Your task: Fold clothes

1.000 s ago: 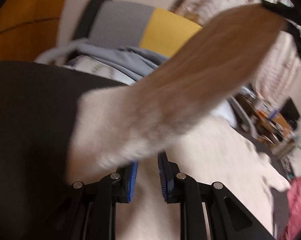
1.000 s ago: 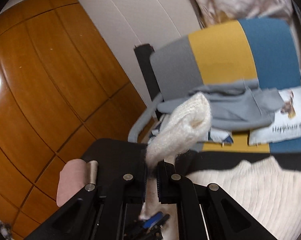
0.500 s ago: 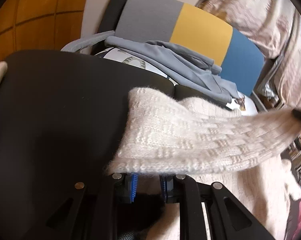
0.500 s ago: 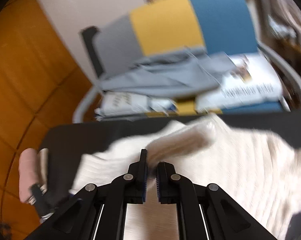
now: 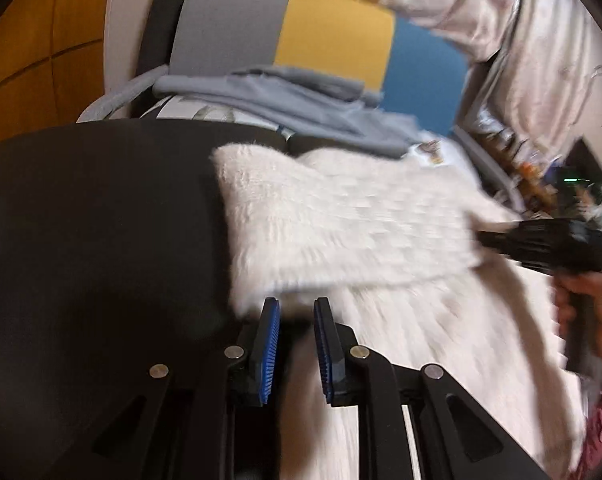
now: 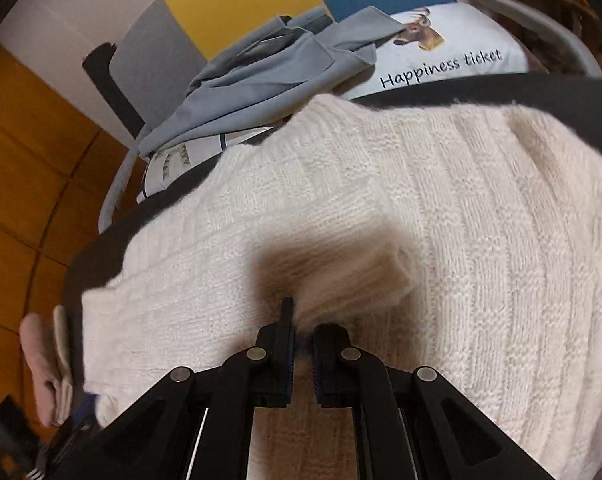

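One cream knit sweater (image 6: 441, 208) lies flat on the black table (image 5: 93, 216), sleeve (image 5: 341, 224) folded across it, long axis left to right. Pillow (image 6: 461, 52) reads "Happiness ticket". Left gripper (image 5: 295, 316) slightly parted, apparently empty; right gripper (image 6: 301, 320) nearly closed, pinching the sleeve's cuff.

A cream-white, fluffy knitted sweater with a ribbed block pattern (image 6: 481, 240) lies spread flat on the black table top (image 5: 93, 216); one sleeve (image 5: 341, 220) is folded across the body, its cuff end near the middle; the upper edge of the knit reaches the far table edge.
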